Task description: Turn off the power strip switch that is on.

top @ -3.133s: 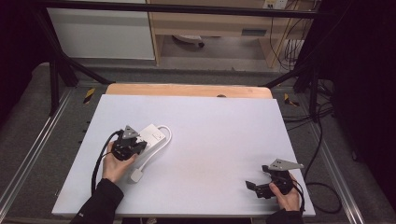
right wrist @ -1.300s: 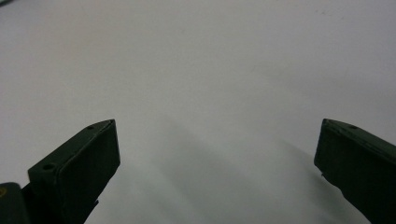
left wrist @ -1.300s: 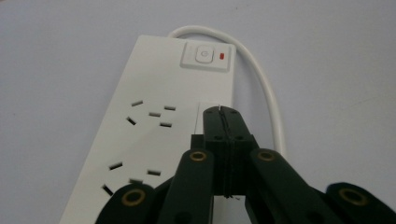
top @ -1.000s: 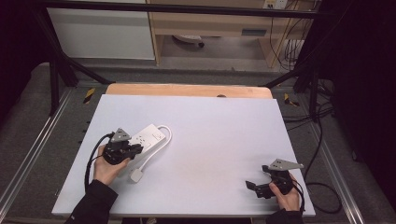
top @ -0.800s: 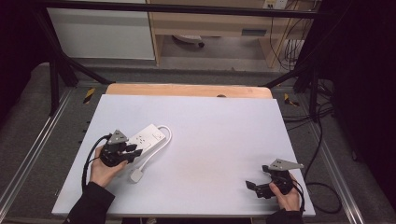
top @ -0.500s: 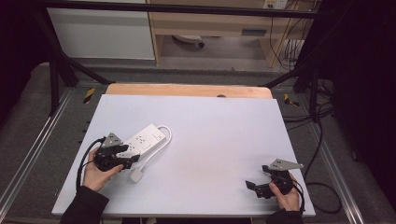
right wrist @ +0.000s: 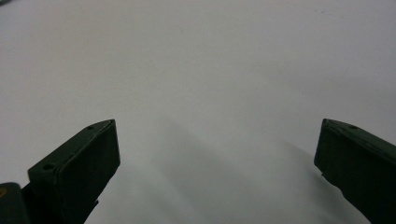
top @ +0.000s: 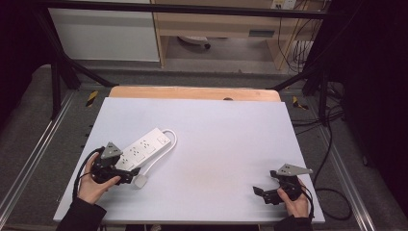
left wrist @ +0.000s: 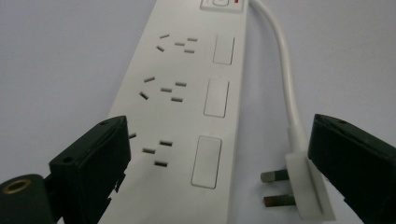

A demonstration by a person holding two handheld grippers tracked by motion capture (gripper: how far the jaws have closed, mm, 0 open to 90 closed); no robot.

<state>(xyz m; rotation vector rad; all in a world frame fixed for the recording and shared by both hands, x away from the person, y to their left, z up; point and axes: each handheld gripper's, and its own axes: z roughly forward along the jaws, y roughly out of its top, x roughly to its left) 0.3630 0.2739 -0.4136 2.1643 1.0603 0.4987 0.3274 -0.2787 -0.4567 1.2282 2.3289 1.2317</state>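
A pale grey table top (top: 216, 144) fills the middle of the high view, with a wooden strip (top: 192, 93) along its far edge at twelve o'clock, dark metal frame bars on both flanks, and loose black cables on the floor out at three o'clock; behind it all stands a light wooden cabinet (top: 231, 24).

Over at eight o'clock on the table lies the white power strip (top: 143, 148), set on a slant, its near end just beside the left gripper (top: 126, 174); its white cord (top: 163, 149) loops back along one side and ends in the white plug (top: 140, 181), lying flat at the gripper's tips.

Left gripper now; its jaws have just been opening and stand spread wide, pressing on nothing; the strip's end and the plug sit in the gap between them. Right gripper (top: 262, 192), down at five o'clock, well apart from the strip; jaws spread as well, bare table between them.

Up close, the left gripper view gives what the high view cannot; three rows of socket slots on the power strip (left wrist: 187, 102), a rectangular switch beside each, a red mark at the far end, and the plug (left wrist: 303, 186) with two metal pins showing, hard against the right-hand jaw. The right gripper view offers plain table (right wrist: 210, 70), nothing in the way.
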